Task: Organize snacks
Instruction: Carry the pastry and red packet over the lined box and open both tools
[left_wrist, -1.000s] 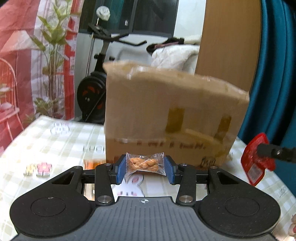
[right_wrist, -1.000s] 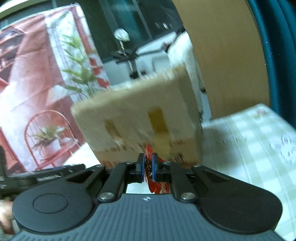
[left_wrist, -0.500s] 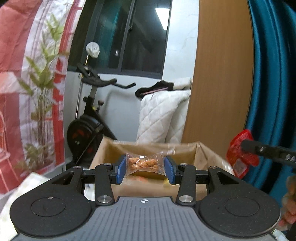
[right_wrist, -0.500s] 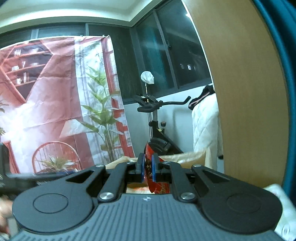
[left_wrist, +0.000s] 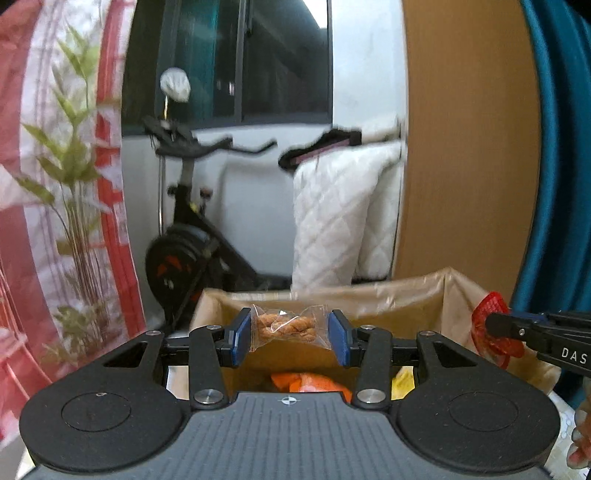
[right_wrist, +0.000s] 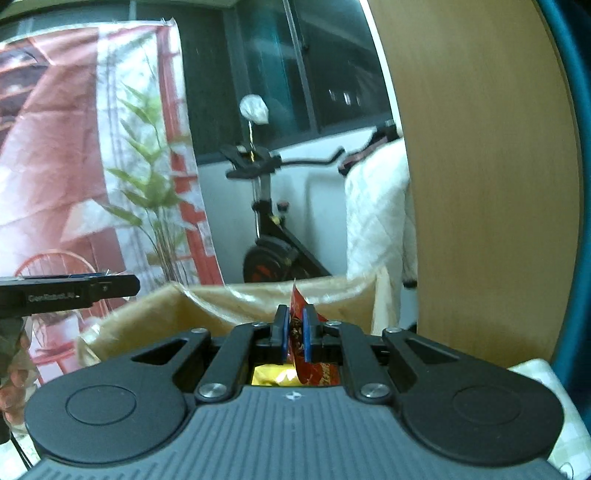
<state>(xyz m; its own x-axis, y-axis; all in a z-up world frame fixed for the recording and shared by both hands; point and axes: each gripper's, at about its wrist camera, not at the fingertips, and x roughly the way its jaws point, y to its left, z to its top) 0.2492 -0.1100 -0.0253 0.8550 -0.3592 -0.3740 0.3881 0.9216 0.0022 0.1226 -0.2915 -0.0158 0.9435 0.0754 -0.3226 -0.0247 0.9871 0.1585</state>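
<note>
Left wrist view: left gripper (left_wrist: 290, 330) fingers clamp a clear twisted-pastry packet (left_wrist: 288, 326) above the open cardboard box (left_wrist: 399, 299) — poised for dropping; right gripper (right_wrist: 294, 334) fingers pinch a red foil sachet (right_wrist: 301, 343) likewise.

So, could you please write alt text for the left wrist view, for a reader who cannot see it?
The left gripper grips a clear packet of twisted pastry above an open cardboard box with orange and yellow packets inside. At right, the right gripper holds a red packet over the box; an exercise bike stands behind.
</note>
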